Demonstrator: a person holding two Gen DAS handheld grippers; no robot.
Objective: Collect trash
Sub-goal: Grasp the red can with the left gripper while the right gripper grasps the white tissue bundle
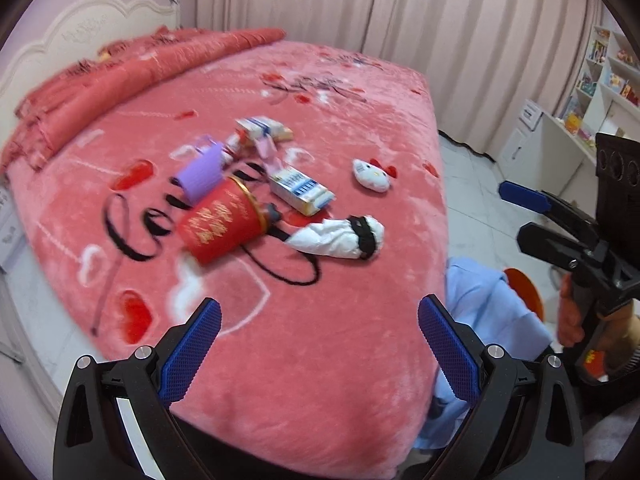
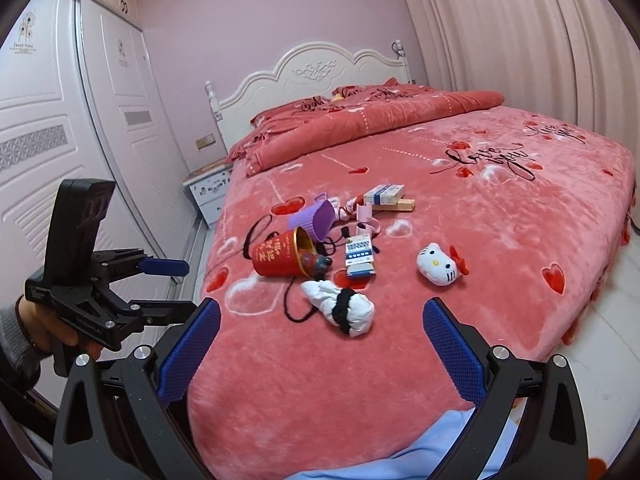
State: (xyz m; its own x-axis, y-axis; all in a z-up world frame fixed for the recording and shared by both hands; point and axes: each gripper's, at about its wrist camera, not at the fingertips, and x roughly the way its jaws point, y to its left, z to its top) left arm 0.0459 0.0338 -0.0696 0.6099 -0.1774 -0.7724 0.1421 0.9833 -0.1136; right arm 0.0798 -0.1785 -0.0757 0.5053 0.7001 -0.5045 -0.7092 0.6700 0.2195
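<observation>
A heap of small things lies on the pink bedspread (image 1: 320, 360): a red tin on its side (image 1: 222, 224) (image 2: 278, 258), a purple ribbed cup (image 1: 201, 174) (image 2: 314, 216), a blue-white carton (image 1: 301, 189) (image 2: 361, 258), a second carton (image 1: 264, 127) (image 2: 383, 194), a white cloth wad with a black band (image 1: 340, 237) (image 2: 340, 306), and a white cat plush (image 1: 372, 175) (image 2: 438, 264). My left gripper (image 1: 320, 316) is open and empty above the bed's near edge. My right gripper (image 2: 322, 316) is open and empty, short of the cloth wad.
A black cord (image 1: 288, 268) loops by the tin. A light blue cloth (image 1: 480, 304) hangs at the bed's near edge. A folded quilt (image 2: 360, 120) lies at the headboard. A wardrobe (image 2: 60, 140) and nightstand (image 2: 208, 192) stand left; shelves (image 1: 600, 80) stand right.
</observation>
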